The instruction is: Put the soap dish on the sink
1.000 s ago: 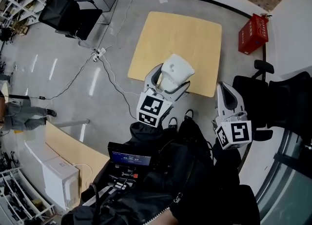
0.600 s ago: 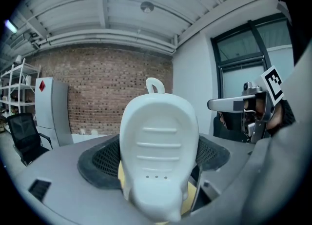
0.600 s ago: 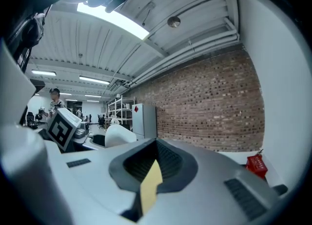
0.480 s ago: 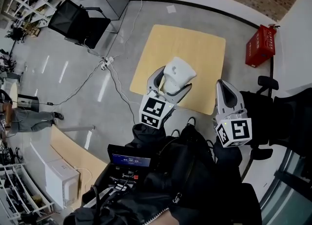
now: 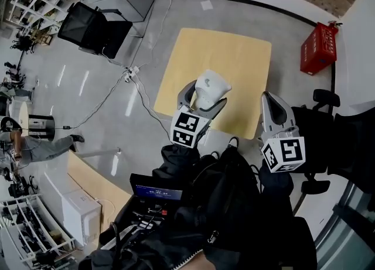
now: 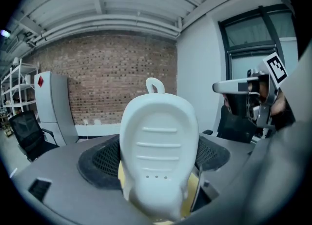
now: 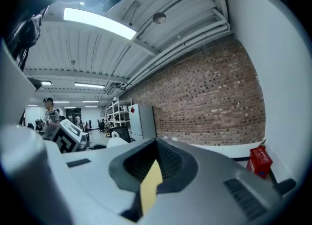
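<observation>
My left gripper [image 5: 202, 100] is shut on a white soap dish [image 5: 211, 87], held up in the air above a light wooden table [image 5: 234, 58]. In the left gripper view the soap dish [image 6: 158, 146] stands upright between the jaws, ribbed face toward the camera, a small loop at its top. My right gripper [image 5: 274, 110] is held to the right with its jaws shut and nothing between them; the right gripper view shows its jaws [image 7: 151, 190] closed together. No sink shows in any view.
A red crate [image 5: 319, 46] stands by the white wall at the far right. Black chairs [image 5: 94, 23] and a cable with a power strip [image 5: 132, 72] lie on the grey floor to the left. A person [image 5: 35, 146] stands at the far left.
The head view has shifted slightly, with the table sliding a little down and right in the picture. Both grippers keep nearly the same pose, the left one still holding the soap dish.
</observation>
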Demonstrator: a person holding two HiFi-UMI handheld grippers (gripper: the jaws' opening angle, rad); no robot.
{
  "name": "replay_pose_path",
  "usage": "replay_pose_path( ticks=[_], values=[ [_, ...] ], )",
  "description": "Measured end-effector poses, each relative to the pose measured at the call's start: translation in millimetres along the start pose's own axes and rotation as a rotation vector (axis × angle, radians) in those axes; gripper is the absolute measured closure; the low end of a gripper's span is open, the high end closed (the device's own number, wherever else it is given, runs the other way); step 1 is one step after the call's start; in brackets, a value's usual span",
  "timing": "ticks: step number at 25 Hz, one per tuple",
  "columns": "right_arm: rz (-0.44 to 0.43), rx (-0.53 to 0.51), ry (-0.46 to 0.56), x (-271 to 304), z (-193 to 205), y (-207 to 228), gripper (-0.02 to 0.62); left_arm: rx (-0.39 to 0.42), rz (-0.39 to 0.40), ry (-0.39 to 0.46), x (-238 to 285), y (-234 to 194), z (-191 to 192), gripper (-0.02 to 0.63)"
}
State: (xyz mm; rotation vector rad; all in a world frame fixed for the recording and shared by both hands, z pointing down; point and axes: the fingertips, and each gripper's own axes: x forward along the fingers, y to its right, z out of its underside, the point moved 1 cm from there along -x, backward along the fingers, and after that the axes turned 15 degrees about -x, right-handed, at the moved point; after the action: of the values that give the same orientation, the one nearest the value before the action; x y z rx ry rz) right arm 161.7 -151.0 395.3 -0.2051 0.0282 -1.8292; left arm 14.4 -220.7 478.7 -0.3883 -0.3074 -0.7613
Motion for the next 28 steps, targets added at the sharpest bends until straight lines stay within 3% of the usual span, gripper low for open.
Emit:
replay_pose_path(
  ticks=[6,15,28],
  values=[
    [-0.007,0.038,-0.075,10,29,6,0.589,-0.042,-0.05,-0.22,39,-29,86,0.147],
    [0.021,0.094,-0.257,24,96,0,0.589,-0.029,-0.069,-0.513,88,-70,211,0.148],
    [0.035,0.105,-0.384,21,128,-13,0.589,0.11,-0.062,-0.725,143,-102,293,0.147]
  ],
)
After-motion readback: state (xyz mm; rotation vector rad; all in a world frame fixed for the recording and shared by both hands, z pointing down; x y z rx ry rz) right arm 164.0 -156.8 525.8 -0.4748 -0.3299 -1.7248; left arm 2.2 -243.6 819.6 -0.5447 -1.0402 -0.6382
